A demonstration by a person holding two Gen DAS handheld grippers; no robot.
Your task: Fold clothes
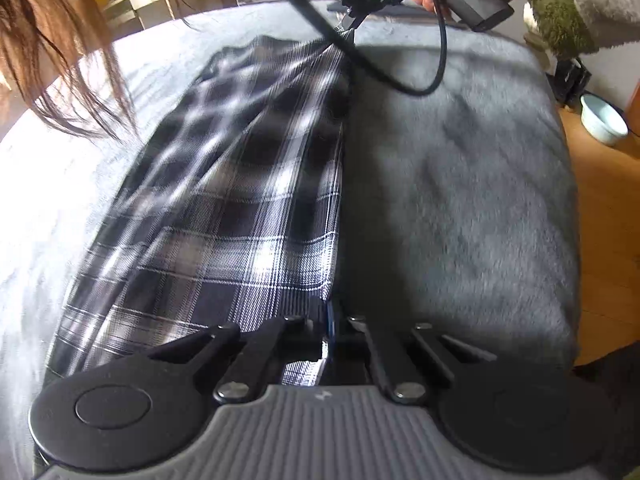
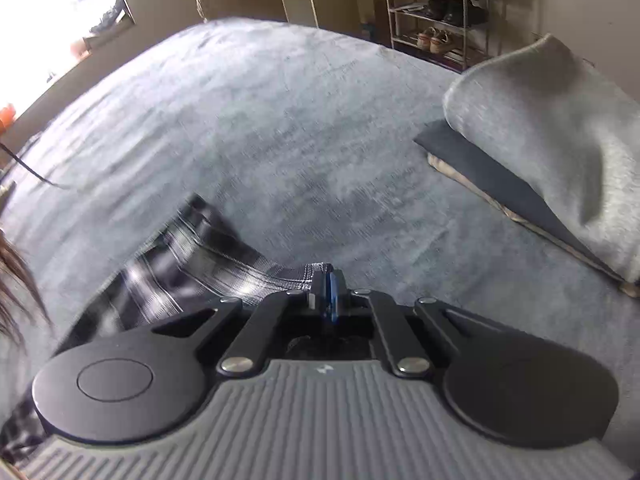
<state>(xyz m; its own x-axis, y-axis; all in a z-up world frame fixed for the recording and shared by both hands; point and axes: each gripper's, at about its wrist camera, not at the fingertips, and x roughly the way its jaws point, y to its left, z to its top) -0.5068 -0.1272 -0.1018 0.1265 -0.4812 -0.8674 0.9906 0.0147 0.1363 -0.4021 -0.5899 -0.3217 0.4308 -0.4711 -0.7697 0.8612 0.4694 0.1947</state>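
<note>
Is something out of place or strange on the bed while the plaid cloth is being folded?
Only small things: a black cable from the right gripper dangles over the plaid garment, and loose hair hangs above it. Either might get caught in the fold.

Grey blanket (image 2: pixel 280 120), shoe rack (image 2: pixel 432 12) – pale bowl (image 1: pixel 602 118) on wooden floor (image 1: pixel 608 208)

There are no words or numbers to read in either view. The only sign is a tiny pale mark, like a little zigzag, on the grey ribbed body of the left gripper (image 1: pixel 329 322), and the same small mark on the grey ribbed body of the right gripper (image 2: pixel 330 294). It is too small to tell what it says.
</note>
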